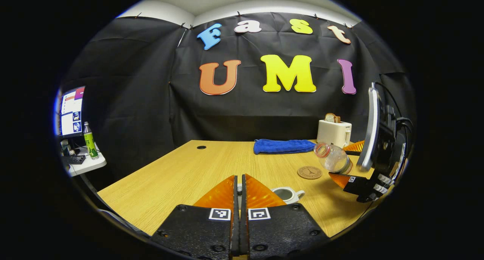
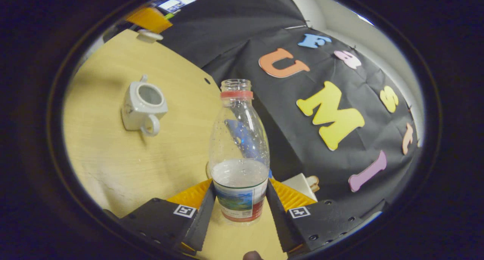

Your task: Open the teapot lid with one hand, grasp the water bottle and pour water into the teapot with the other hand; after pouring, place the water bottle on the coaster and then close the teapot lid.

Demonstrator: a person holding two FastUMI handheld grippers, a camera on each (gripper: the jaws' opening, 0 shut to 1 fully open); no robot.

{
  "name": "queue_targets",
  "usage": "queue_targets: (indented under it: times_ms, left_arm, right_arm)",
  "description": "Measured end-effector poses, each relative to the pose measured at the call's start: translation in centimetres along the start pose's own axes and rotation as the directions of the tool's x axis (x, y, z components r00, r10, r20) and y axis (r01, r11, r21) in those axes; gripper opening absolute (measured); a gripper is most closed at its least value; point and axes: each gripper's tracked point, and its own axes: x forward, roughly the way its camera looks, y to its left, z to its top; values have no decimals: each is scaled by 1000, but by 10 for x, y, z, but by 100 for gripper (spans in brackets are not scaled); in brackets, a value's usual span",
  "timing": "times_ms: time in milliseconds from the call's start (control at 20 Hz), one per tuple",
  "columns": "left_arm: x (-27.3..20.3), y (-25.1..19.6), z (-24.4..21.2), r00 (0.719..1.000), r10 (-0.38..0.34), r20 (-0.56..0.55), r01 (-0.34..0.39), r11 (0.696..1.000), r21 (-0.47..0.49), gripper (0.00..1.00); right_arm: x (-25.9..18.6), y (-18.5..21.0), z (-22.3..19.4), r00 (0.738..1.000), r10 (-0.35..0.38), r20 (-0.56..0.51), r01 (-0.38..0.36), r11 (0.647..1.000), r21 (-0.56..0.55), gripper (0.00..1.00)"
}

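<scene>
Teapot [image 2: 143, 107] sits open-topped toward the left side of the bench [image 1: 181, 173], spout and handle both visible, inside shadowed so the fill level cannot be read; in the left gripper view it peeks out just past the left gripper's fingers. Lid [image 2: 150, 34] is off: in the right gripper view a small white lid hangs pinched under the far gripper near the bench's far edge. The left gripper [image 1: 239, 190] shows its fingers pressed nearly together on a thin pale piece at the tips, consistent with holding the lid by its knob. So step one reads as done. Moving right: the round coaster [image 1: 309, 172] lies bare near the middle-right of the bench, nothing on it. Beyond it the water bottle [image 2: 239, 154] is clamped at its labelled base between both fingers of the right gripper [image 2: 239, 205], carried tilted in the air above the bench's right side, neck aimed roughly toward the teapot. Bottle is clear plastic, uncapped, red ring at the neck, droplets on the upper wall, water only in the lower part. Judgement: whether pouring is about to start or just finished cannot be told. Remaining at least: bottle to coaster, lid back on. Blue cloth [image 1: 283, 146] and toaster [image 1: 334, 133] stand at the far edge, uninvolved.
</scene>
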Motion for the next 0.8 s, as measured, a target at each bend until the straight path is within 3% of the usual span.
queue_targets:
  times_ms: [300,800]
  left_arm:
    - [2,14,-5,1000,16,-14,-16,1000,-5,3]
    - [2,31,-7,999,35,-23,-35,999,-22,3]
  right_arm:
    - [7,6,17,998,-25,61,40,967,-250,74]
    - [14,-8,40,984,-80,157,151,840,-521,74]
